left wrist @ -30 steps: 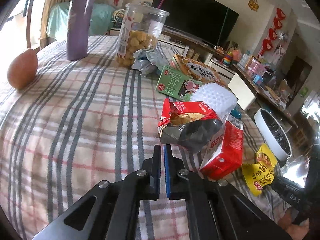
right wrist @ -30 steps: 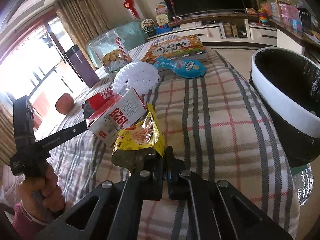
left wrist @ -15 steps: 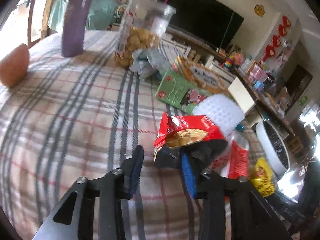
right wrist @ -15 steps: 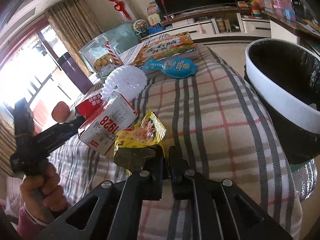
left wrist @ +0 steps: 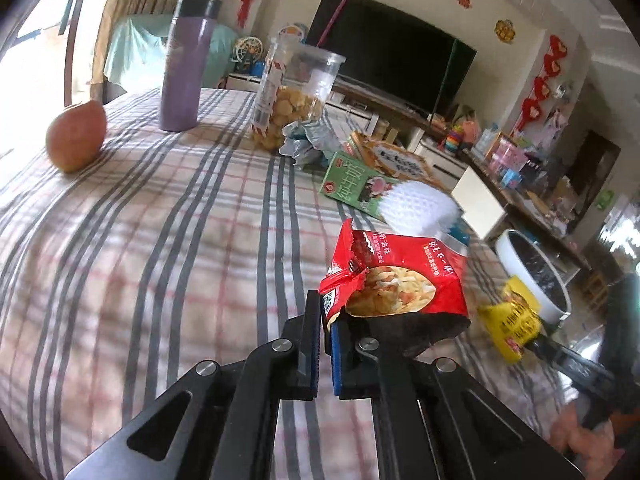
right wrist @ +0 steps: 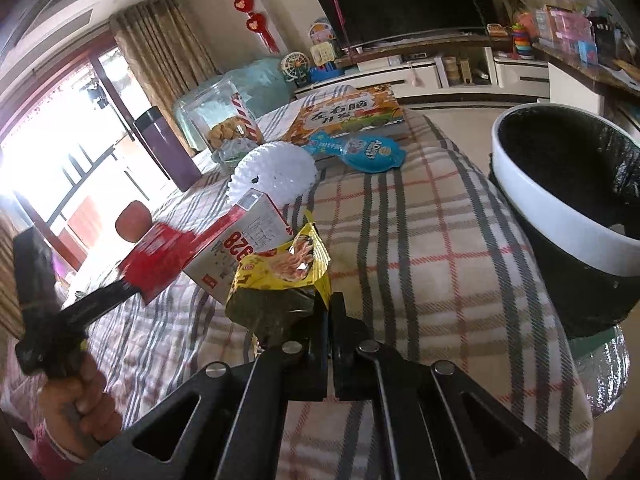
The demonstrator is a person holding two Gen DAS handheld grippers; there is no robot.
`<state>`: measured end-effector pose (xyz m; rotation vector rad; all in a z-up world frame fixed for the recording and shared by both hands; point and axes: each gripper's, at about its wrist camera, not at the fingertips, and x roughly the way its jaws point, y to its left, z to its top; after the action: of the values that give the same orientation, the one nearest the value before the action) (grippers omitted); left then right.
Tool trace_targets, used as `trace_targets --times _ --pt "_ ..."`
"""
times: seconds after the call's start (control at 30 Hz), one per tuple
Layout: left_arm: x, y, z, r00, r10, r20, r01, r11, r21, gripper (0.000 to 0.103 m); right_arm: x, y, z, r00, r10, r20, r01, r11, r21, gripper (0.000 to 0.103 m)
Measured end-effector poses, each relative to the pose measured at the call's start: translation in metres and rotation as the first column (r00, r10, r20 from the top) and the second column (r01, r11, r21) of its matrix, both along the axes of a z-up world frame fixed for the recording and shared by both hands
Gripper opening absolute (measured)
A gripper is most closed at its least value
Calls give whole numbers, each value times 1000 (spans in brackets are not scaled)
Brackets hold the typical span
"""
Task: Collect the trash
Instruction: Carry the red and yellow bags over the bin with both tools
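Left tool [left wrist: 325, 322] is clamped narrow on the torn corner of the red snack bag [left wrist: 396, 280], held clear of the tabletop [left wrist: 160, 240]. Right tool [right wrist: 330, 312] is pinched shut on the yellow wrapper [right wrist: 280, 280], held near the bin [right wrist: 560, 216].

Both grips are thin-edge; they are best kept firm and carried level over the bin's rim before release, one at a time.

Counted: two wrappers held, one bin, one red-and-white carton [right wrist: 240, 248], one white foam net [right wrist: 272, 172] beyond the carton.
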<state>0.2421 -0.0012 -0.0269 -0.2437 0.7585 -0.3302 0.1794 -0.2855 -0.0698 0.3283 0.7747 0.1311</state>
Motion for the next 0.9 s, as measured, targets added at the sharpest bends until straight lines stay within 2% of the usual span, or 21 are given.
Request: trace_targets --times 0.1,0.23,0.57,0.9 --pt "-19 -3 6 1000 -27 0 27 999 -29 3 -7 -8 3 1000 -12 6 12 1000 4 1" --pt "-35 -20 12 995 -97 4 97 995 -32 3 -17 -21 9 999 -31 15 30 1000 3 1" --pt "-37 -101 24 960 -278 16 277 960 49 3 -48 -73 25 993 -116 31 116 993 -15 1" --pt "-17 -174 22 944 -331 -13 329 933 149 3 -64 -123 35 978 -203 45 204 979 1 1"
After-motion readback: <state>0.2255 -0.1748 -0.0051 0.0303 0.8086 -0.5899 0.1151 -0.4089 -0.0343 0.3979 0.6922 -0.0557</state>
